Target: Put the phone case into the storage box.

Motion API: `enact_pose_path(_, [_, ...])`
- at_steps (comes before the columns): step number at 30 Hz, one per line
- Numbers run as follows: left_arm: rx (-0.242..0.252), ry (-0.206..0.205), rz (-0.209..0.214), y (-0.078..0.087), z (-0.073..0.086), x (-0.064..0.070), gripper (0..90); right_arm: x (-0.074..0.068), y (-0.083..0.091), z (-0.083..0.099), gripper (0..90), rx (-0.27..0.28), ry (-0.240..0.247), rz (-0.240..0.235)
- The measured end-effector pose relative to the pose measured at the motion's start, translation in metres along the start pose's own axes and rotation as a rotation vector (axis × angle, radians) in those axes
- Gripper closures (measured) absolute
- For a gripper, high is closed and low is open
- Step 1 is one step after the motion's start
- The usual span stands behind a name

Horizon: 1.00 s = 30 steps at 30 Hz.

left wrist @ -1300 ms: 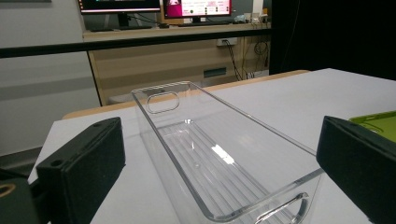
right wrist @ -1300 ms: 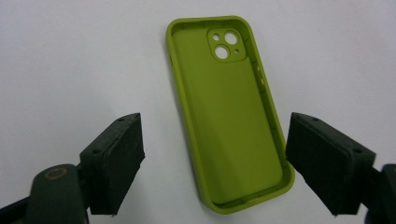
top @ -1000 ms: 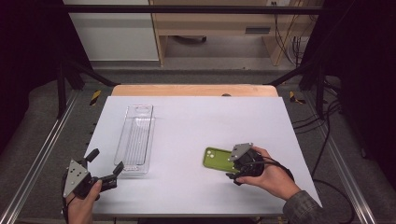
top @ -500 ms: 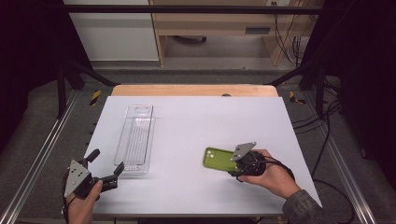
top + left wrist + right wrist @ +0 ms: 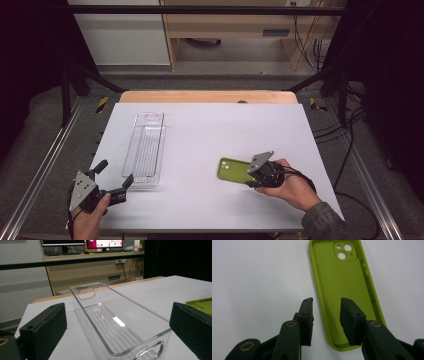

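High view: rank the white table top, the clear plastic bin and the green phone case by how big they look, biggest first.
1. White table top, by far the largest.
2. Clear plastic bin, long and narrow.
3. Green phone case, smallest, though the right gripper covers one end.

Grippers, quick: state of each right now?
Left hand-held gripper: open, empty, facing the clear bin.
Right hand-held gripper: open, straddling one wall of the green phone case, not clamped.
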<state>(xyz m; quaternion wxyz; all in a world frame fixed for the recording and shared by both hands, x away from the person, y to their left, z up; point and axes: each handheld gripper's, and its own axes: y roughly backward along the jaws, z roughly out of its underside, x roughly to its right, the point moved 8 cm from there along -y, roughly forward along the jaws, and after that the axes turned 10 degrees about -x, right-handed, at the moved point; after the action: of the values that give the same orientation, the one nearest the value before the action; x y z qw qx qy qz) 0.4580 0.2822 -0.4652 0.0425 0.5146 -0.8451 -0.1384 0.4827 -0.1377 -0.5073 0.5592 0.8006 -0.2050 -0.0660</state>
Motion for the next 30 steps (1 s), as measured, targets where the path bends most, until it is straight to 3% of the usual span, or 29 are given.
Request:
enact_pose_path(10, [-0.005, -0.006, 0.0, -0.001, 0.0, 0.001, 1.0, -0.001, -0.006, 0.001, 70.3, -0.025, 0.028, -0.005])
enact_pose_path(30, [-0.01, -0.012, 0.003, -0.002, 0.001, 0.002, 1.0, 0.002, -0.012, 0.01, 71.8, -0.064, 0.043, -0.016])
